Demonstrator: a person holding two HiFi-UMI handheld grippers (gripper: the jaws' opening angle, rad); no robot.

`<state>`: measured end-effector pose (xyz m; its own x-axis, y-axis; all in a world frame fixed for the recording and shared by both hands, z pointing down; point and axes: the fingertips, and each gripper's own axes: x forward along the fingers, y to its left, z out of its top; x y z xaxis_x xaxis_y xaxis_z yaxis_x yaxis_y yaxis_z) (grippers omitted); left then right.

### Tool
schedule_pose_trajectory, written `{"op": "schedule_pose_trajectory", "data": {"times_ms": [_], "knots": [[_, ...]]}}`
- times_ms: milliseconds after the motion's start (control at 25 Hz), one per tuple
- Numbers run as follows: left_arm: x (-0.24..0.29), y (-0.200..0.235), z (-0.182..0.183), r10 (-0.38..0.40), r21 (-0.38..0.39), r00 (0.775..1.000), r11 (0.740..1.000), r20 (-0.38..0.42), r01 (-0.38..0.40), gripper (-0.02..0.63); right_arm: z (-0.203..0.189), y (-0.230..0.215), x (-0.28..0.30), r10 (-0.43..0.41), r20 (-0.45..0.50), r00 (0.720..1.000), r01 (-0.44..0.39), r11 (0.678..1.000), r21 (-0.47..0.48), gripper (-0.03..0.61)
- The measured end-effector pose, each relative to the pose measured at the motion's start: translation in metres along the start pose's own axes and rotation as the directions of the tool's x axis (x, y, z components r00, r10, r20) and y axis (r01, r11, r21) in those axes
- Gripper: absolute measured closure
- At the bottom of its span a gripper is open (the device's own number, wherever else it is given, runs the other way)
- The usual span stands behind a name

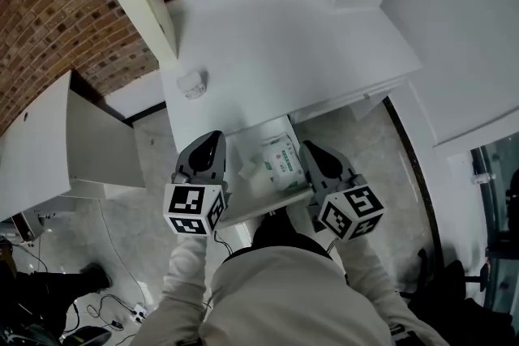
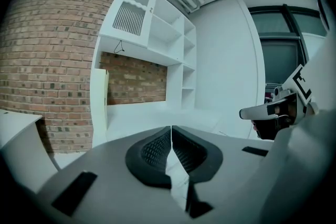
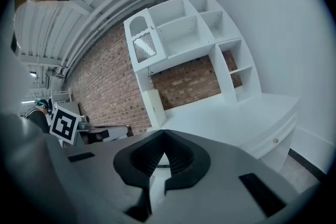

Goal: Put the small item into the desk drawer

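A rough red brick wall point(image 1: 49, 20) backs one smooth white worktop point(image 1: 276, 44), which carries a boxy white shelf unit point(image 3: 184, 29) of square open cubbies. Under the worktop's front edge one flat white drawer point(image 1: 251, 146) stands pulled open. Two grey plastic grippers hang over it. The left gripper point(image 1: 212, 135) is at the drawer's left side and the right gripper point(image 1: 310, 146) at its right, each with a marker cube point(image 1: 195, 209) on it. The left one's ribbed black fingers point(image 2: 155, 149) are pressed tip to tip with nothing between them. The right one's fingers point(image 3: 178, 157) also meet at the tips, empty. One soft, rectangular packet point(image 1: 284, 162), white with green print, lies in the drawer between the two grippers, clear of both pairs of fingers. One small round white object point(image 1: 192, 83) sits on the worktop near its front left corner.
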<state>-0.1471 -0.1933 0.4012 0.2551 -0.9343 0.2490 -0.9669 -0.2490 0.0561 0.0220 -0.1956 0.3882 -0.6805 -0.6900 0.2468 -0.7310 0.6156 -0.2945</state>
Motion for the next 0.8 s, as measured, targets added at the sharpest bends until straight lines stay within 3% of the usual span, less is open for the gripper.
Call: {"op": "schedule_pose_trajectory", "data": {"times_ms": [400, 800], "knots": [[-0.032, 0.001, 0.008, 0.015, -0.022, 0.999, 1.000, 0.047, -0.014, 0.591, 0.005, 0.012, -0.014, -0.001, 0.037, 0.999, 0.003, 0.999, -0.046, 0.551], [-0.044, 0.001, 0.005, 0.031, -0.010, 0.999, 0.999, 0.040, -0.031, 0.591, 0.005, 0.014, -0.017, -0.004, 0.034, 0.999, 0.007, 0.998, -0.069, 0.551]]}}
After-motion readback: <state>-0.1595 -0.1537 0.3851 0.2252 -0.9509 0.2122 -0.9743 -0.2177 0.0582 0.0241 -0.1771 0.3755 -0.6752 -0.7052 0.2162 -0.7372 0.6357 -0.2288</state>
